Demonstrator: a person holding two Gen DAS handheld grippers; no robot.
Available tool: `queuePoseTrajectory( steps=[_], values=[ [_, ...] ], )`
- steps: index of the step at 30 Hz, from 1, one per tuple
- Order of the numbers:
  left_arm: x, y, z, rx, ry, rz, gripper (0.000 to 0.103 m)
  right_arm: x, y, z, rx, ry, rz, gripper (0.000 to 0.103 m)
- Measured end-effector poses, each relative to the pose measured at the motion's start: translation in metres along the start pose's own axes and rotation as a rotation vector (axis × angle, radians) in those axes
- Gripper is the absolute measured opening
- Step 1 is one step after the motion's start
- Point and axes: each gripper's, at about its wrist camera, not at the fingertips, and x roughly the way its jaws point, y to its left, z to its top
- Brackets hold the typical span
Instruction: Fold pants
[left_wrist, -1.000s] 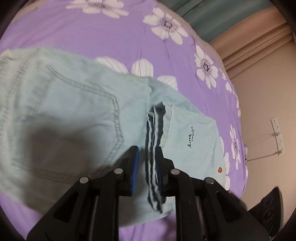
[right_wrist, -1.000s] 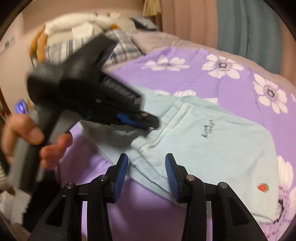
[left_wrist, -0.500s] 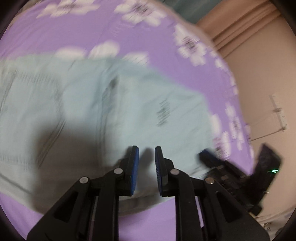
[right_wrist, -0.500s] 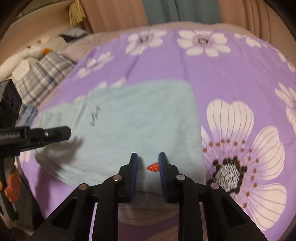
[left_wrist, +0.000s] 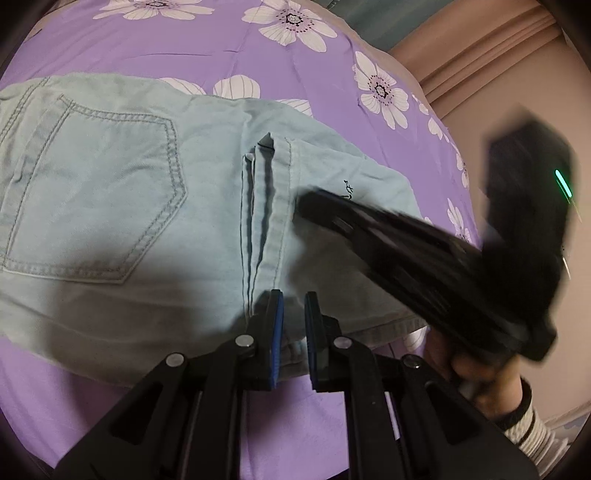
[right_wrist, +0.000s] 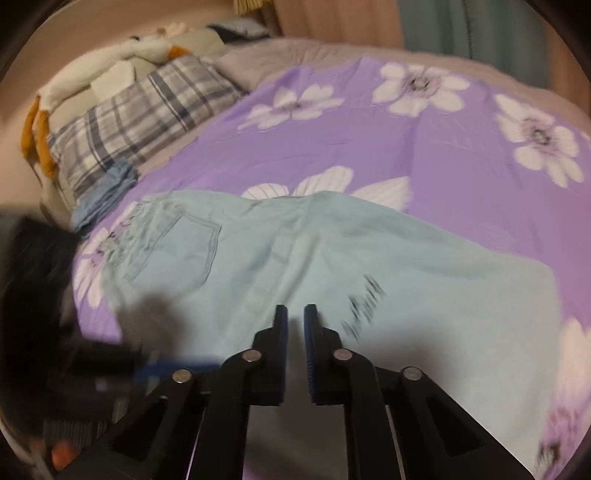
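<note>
Light blue pants (left_wrist: 110, 184) lie folded on the purple flowered bedsheet (left_wrist: 184, 37), back pocket up, with a leg folded over on the right. My left gripper (left_wrist: 293, 310) is at the pants' near edge. Its jaws are closing, and the hem bunches between the pads. My right gripper (right_wrist: 295, 314) hovers over the pants (right_wrist: 406, 258) beside the black script lettering (right_wrist: 364, 306). Its jaws are closing to a narrow slit with nothing pinched. In the left wrist view the right gripper (left_wrist: 306, 203) is a blurred black shape lying across the folded leg, held by a hand (left_wrist: 480, 369).
A plaid pillow (right_wrist: 140, 114), pale bedding (right_wrist: 147, 51) and a small blue cloth (right_wrist: 107, 188) sit at the bed's far left. Curtains (left_wrist: 461, 48) and a beige wall border the bed on the right. Purple sheet extends beyond the pants.
My right gripper has swung left from the strawberry corner to the middle of the pants, and its jaws have closed. My left gripper has shifted from the fold to the near hem.
</note>
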Motion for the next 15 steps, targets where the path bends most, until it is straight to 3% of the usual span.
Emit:
queuePoseTrajectory(
  steps=[6, 12, 15],
  values=[
    [0.000, 0.012, 0.005, -0.022, 0.002, -0.005, 0.011, 0.044, 0.008, 0.025, 0.014, 0.098, -0.039, 0.005],
    [0.000, 0.012, 0.005, -0.017, -0.003, -0.005, 0.011, 0.034, -0.016, 0.018, 0.187, 0.065, 0.064, 0.005],
    [-0.002, 0.014, 0.004, -0.016, 0.001, -0.001, 0.011, 0.022, -0.006, 0.008, 0.162, 0.050, 0.074, 0.005]
  ],
)
